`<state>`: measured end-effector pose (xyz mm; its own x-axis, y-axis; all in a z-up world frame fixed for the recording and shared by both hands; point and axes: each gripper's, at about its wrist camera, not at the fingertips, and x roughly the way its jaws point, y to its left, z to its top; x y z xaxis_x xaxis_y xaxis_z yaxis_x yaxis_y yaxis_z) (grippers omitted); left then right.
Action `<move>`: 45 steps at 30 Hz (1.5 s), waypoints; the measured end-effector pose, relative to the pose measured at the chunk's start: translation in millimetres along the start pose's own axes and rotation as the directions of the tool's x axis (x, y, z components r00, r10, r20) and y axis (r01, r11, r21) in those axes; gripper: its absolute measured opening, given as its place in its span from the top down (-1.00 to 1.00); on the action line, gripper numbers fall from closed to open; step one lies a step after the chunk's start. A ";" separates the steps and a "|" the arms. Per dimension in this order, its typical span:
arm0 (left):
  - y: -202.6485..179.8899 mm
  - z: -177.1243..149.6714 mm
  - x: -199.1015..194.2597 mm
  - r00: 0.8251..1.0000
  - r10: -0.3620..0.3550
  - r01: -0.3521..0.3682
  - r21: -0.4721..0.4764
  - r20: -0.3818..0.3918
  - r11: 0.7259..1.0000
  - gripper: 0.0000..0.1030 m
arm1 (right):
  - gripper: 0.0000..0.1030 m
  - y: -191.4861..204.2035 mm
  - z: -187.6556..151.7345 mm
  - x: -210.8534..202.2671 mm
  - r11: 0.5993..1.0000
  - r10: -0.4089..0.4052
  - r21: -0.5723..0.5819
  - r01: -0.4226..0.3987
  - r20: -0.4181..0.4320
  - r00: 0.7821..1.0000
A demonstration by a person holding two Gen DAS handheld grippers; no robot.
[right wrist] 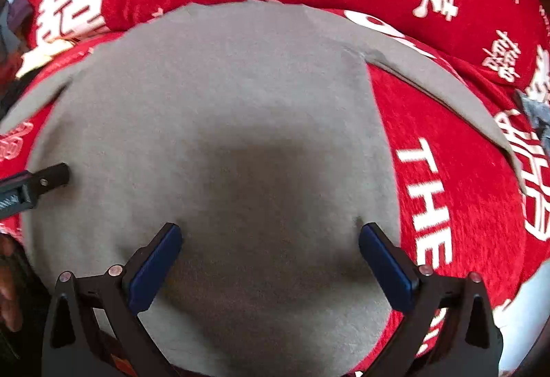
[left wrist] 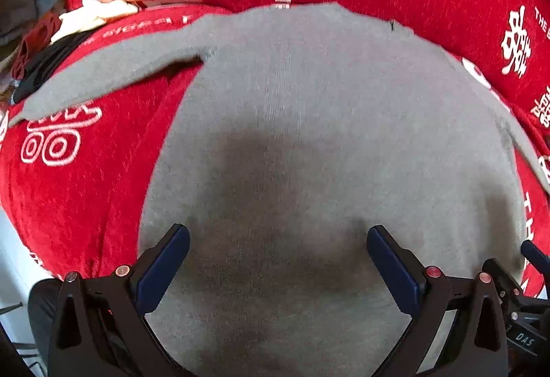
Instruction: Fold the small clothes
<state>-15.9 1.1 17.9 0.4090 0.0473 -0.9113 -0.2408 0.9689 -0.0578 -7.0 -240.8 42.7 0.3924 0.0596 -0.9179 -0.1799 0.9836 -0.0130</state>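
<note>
Closest to us, our left gripper [left wrist: 278, 239] stands wide, its blue pads [left wrist: 165, 268] apart with nothing between them, poised just over the lower body of the grey top [left wrist: 309, 122]. Our right gripper [right wrist: 270, 237] is spread just as wide and empty, over the same cloth, near its right edge; its tip shows at the edge of the left wrist view, so the two sit close side by side. The top lies flat on the red cover [right wrist: 457, 198], which bears white lettering; whether the pads actually press the cloth or hang just clear, we cannot tell. Farther out, the body runs smooth up to the far edge, and both sleeves fan outward over the cover: the left sleeve [left wrist: 113, 74] to one side, the right sleeve [right wrist: 443, 85] to the other. We judge the spreading done and the folding itself not yet begun: no sleeve is turned in, no layer doubled. Beyond the left sleeve a heap of other clothes [left wrist: 51, 43] waits, so more pieces seem left.
</note>
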 end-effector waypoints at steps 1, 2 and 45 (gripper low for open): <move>-1.9 4.0 -3.8 1.000 0.003 -0.003 0.006 0.012 1.000 -1.00 | -1.00 0.9 4.1 -2.3 1.000 -0.003 0.000 0.003 0.011 1.000; -3.6 7.7 -6.0 1.000 0.005 -0.006 0.011 0.019 1.000 -1.00 | -1.00 1.8 9.0 -4.6 1.000 -0.002 -0.002 0.002 0.019 1.000; -191.0 124.3 15.3 0.999 -0.039 0.041 0.207 -0.011 0.978 -1.00 | -1.00 -143.0 90.5 6.4 0.953 -0.087 0.296 0.065 0.064 0.994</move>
<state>145.8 -153.0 65.7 0.4082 0.0065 -0.9129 -0.0369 0.9993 -0.0094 102.8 -365.6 74.7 0.4632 -0.0158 -0.8861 0.1208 0.9916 0.0454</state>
